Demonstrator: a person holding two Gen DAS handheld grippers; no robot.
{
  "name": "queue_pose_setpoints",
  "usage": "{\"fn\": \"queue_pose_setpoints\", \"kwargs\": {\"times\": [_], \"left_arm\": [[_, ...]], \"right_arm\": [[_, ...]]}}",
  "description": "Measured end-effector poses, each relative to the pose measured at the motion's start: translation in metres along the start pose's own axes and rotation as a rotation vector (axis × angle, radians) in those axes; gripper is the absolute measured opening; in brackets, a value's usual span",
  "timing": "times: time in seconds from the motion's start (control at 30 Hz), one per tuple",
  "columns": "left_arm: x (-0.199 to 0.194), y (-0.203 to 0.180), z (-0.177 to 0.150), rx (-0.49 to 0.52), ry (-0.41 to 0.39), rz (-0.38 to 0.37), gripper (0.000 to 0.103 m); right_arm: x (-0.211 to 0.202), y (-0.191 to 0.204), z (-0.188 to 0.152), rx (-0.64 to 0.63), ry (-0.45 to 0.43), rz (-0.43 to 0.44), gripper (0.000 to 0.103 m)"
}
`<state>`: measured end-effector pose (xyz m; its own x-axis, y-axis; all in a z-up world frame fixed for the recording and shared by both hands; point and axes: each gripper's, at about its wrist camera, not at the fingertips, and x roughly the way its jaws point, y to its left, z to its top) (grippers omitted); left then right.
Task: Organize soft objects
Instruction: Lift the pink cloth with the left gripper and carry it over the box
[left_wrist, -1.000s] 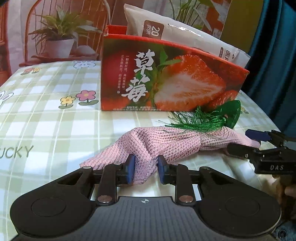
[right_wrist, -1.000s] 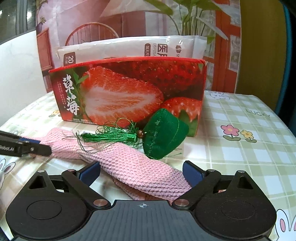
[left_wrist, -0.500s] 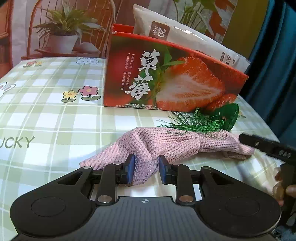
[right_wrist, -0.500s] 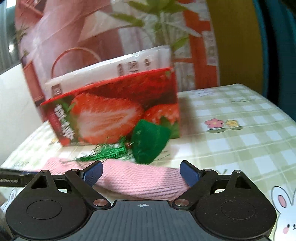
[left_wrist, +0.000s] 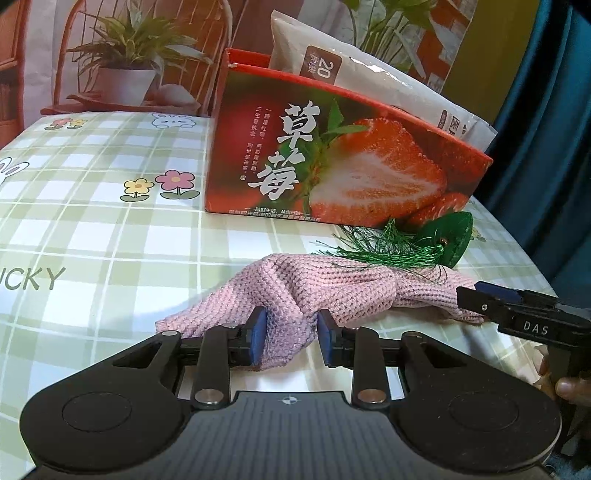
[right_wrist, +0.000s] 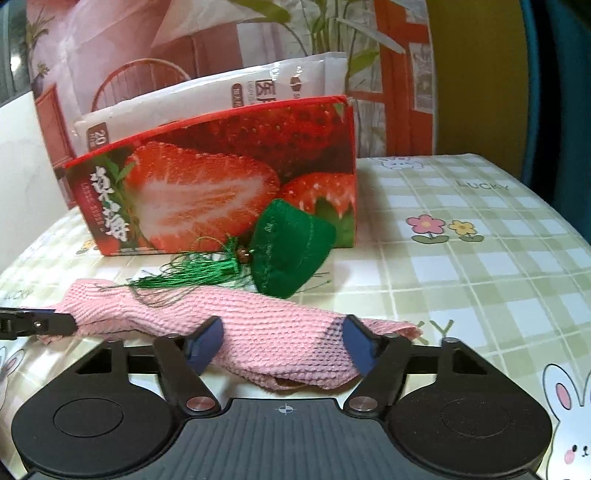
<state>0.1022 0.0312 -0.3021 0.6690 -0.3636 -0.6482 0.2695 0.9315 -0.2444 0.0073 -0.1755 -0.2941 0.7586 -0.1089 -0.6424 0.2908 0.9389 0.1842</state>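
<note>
Pink knit cloth (left_wrist: 332, 291): lies on the desk (left_wrist: 92, 236), long axis running between both grippers.
Left hand-held gripper (left_wrist: 290, 341): pinching the cloth's left end.
Right hand-held gripper (right_wrist: 282, 341): jaws just closing around the right end, half-wide, pads meeting fabric.
Strawberry box (right_wrist: 221, 184): directly behind.

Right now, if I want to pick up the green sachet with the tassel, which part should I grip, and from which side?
Probably the stuffed body of the green sachet, from above and the open table side. It leans against the strawberry box, which blocks the back. Its tassel is loose thread lying over the pink knitted cloth, so pinching there would likely slip or snag the cloth.
</note>
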Motion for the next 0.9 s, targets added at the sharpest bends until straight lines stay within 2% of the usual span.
{"fn": "queue_pose_setpoints", "kwargs": {"times": [0.03, 0.1, 0.3, 0.53, 0.67, 0.8, 0.9], "left_arm": [[0.0001, 0.0, 0.0001, -0.005, -0.001, -0.004, 0.033], [0.0001, 0.0005, -0.0002, -0.011, -0.003, -0.008, 0.034], [0.0001, -0.0019, -0.0014, 0.001, -0.007, 0.001, 0.034], [0.0006, -0.0015, -0.0019, 0.007, -0.01, 0.0, 0.034], [0.0008, -0.0013, -0.0019, 0.011, -0.01, 0.002, 0.033], [0.0009, -0.0018, -0.0007, 0.024, -0.007, 0.009, 0.024], [-0.0021, -0.0029, 0.0007, 0.03, -0.018, 0.012, 0.021]], "right_arm": [[-0.0001, 0.0014, 0.0002, -0.013, 0.001, 0.005, 0.054], [0.0003, 0.0044, -0.0003, -0.036, 0.004, 0.028, 0.042], [-0.0009, 0.0068, -0.0008, -0.059, 0.005, 0.065, 0.027], [-0.0013, 0.0053, -0.0018, -0.056, 0.003, 0.071, 0.026], [-0.0013, 0.0048, -0.002, -0.053, 0.004, 0.078, 0.021], [-0.0028, 0.0047, -0.0013, -0.051, -0.001, 0.085, 0.016], [-0.0058, 0.0054, 0.0, -0.051, -0.008, 0.091, 0.014]]}}
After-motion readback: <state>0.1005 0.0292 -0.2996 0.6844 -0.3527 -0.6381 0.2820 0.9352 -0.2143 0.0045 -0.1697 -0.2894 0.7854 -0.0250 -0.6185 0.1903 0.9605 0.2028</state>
